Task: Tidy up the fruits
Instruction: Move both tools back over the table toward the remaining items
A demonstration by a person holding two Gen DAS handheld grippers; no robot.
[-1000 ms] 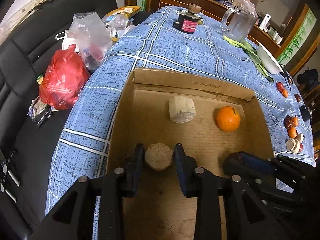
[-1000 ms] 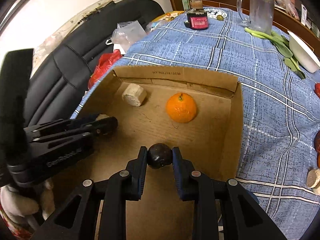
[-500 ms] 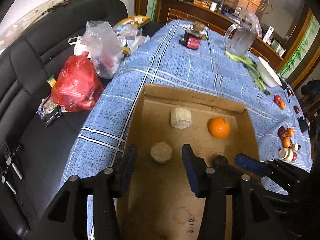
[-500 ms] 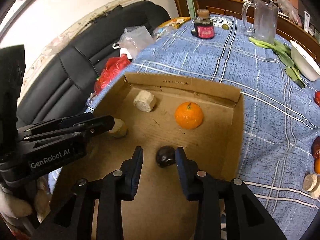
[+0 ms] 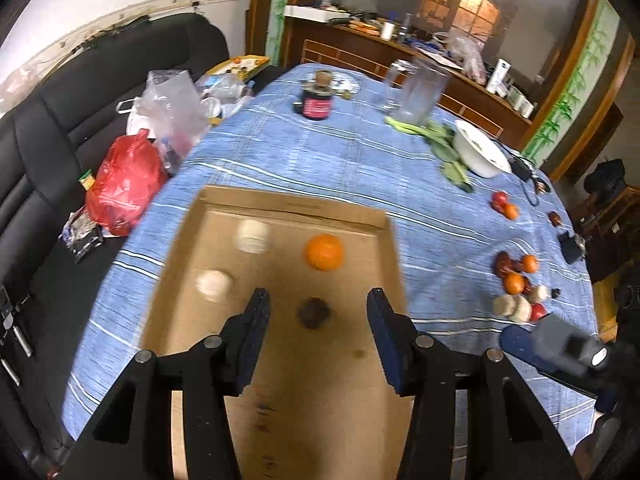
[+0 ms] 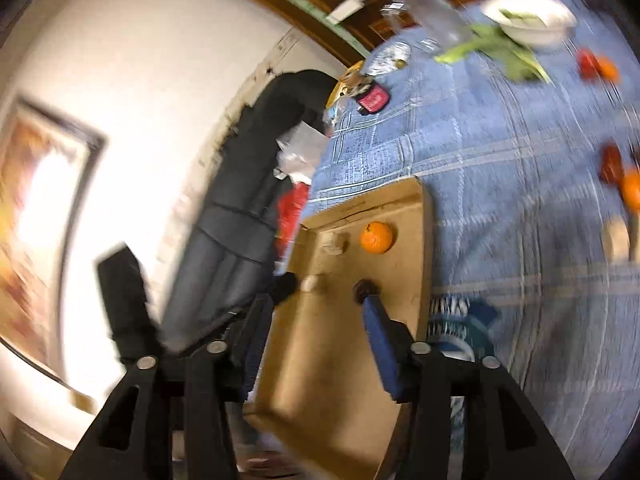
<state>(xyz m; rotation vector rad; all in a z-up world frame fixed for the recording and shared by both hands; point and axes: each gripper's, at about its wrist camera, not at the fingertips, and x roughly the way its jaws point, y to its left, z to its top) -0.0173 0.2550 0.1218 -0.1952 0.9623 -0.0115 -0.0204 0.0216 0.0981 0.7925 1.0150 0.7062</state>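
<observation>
In the cardboard box at the table's near edge, orange, dark fruit and two pale pieces deposited; left gripper and right gripper just opened, fingers wide, nothing held; next, judged: fetching loose fruits near right edge.
</observation>
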